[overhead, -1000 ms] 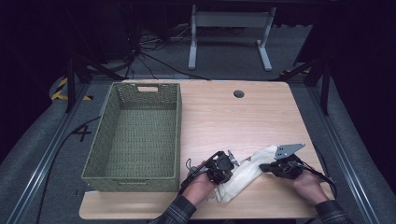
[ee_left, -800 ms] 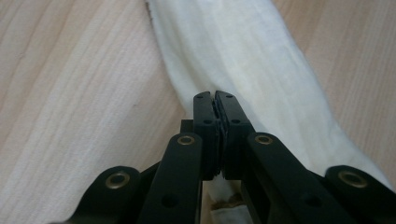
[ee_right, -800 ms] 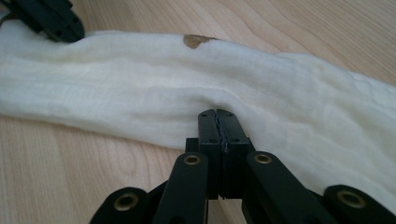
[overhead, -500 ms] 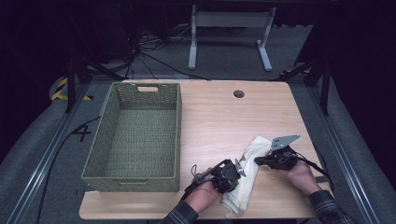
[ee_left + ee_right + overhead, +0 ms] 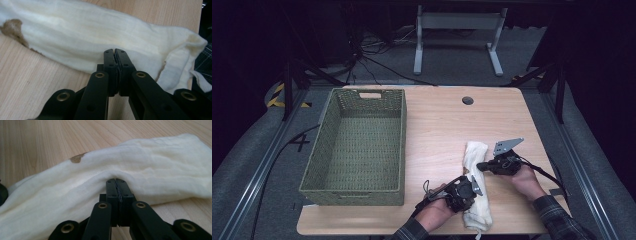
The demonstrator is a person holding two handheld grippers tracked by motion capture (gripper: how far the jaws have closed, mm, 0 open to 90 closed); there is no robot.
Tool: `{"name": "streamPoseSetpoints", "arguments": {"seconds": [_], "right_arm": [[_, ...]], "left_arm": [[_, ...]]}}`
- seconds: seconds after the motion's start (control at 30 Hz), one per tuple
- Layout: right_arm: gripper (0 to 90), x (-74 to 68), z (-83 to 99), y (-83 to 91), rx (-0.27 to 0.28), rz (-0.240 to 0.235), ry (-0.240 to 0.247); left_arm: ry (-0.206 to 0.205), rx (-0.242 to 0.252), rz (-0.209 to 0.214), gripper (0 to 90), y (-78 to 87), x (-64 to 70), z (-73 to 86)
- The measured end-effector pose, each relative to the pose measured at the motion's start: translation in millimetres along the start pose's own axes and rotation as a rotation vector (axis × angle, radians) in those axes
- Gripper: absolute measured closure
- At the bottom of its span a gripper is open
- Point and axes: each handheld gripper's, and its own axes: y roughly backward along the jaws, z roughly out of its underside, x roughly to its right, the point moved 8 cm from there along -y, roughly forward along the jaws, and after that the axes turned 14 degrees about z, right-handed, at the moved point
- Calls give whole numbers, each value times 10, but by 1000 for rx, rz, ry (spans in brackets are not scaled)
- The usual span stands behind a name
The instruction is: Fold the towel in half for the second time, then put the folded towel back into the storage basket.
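Note:
A cream cloth [image 5: 475, 151] lies rolled into a long strip at the table's front right, running front to back, its near end [image 5: 477, 220] at the table edge. It carries a brown stain [image 5: 77, 158], also seen as a brown patch [image 5: 12, 26] in the left gripper view. My left gripper [image 5: 473, 186] is at the strip's left side near its middle, jaws shut with the tips on the cloth [image 5: 100, 30]. My right gripper [image 5: 479, 166] comes in from the right a little farther back. In the right gripper view its shut tips [image 5: 116, 180] pinch a puckered fold of the cloth [image 5: 150, 165].
A green woven basket [image 5: 362, 192] with nothing in it takes up the left half of the wooden table [image 5: 437, 125]. A cable hole [image 5: 468, 100] sits near the back edge. Beyond the table stands a grey metal frame [image 5: 457, 30]. Bare wood lies between basket and cloth.
The cloth has swung from a diagonal to a front-to-back strip. My right gripper moved left and back with its far end. My left gripper shifted slightly right and toward the front edge.

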Motion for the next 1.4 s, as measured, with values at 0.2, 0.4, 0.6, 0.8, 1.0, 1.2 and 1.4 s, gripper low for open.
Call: {"name": "streamPoseSetpoints", "arguments": {"seconds": [0.2, 0.4, 0.6, 0.8, 1.0, 1.2, 1.4], "right_arm": [[892, 16, 1, 12, 0, 0, 2], [793, 4, -36, 170, 37, -4, 10], [652, -197, 23, 357, 40, -28, 28], [524, -450, 63, 481, 46, -46, 53], [398, -739, 105, 470, 39, -69, 107], [289, -904, 104, 351, 21, -96, 167], [221, -978, 142, 254, 8, -122, 225]], "left_arm": [[14, 27, 19, 863, 15, -22, -2], [46, 54, -37, 781, 145, -154, 57], [125, 81, -75, 581, 255, -338, 169], [182, 100, -111, 470, 302, -452, 226], [211, 105, -126, 412, 305, -523, 264], [222, 113, -125, 356, 291, -534, 261], [212, 104, -119, 340, 280, -526, 261]]}}
